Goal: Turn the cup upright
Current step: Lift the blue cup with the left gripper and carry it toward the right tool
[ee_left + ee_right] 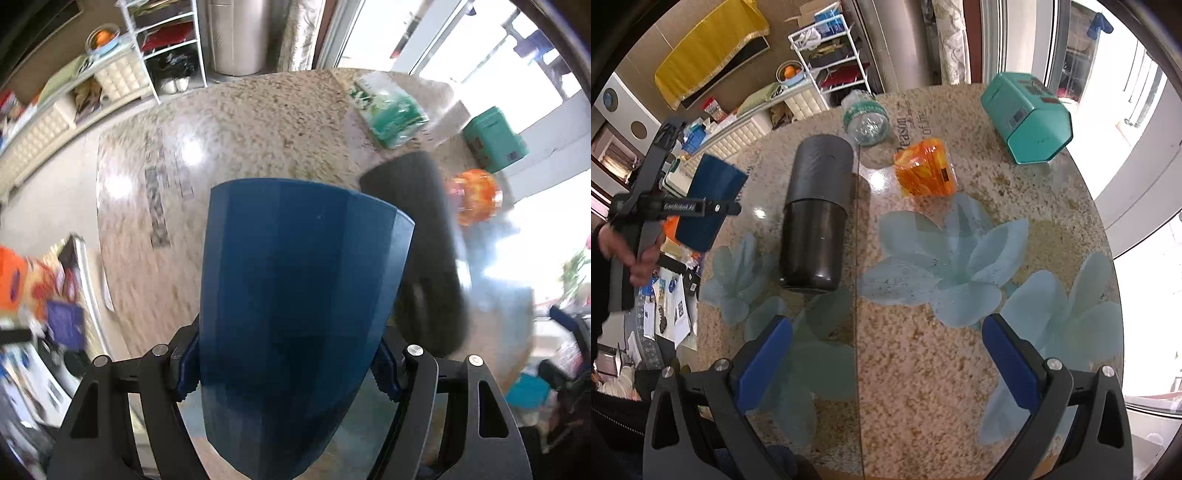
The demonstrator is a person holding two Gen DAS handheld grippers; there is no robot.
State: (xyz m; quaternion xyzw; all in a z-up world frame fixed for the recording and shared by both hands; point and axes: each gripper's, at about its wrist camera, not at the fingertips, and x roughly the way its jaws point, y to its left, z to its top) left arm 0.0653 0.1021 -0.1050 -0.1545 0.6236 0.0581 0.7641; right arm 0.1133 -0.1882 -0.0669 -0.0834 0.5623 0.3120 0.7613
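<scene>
My left gripper is shut on a dark blue faceted cup, which fills the middle of the left wrist view. The same cup shows in the right wrist view, held tilted in the air off the table's left edge by the left gripper. I cannot tell which end of the cup is the mouth. My right gripper is open and empty above the near part of the round table.
A black tumbler lies on its side on the table, left of centre. An orange packet, a clear plastic bottle and a teal tin sit further back. Shelves and clutter stand beyond the left edge.
</scene>
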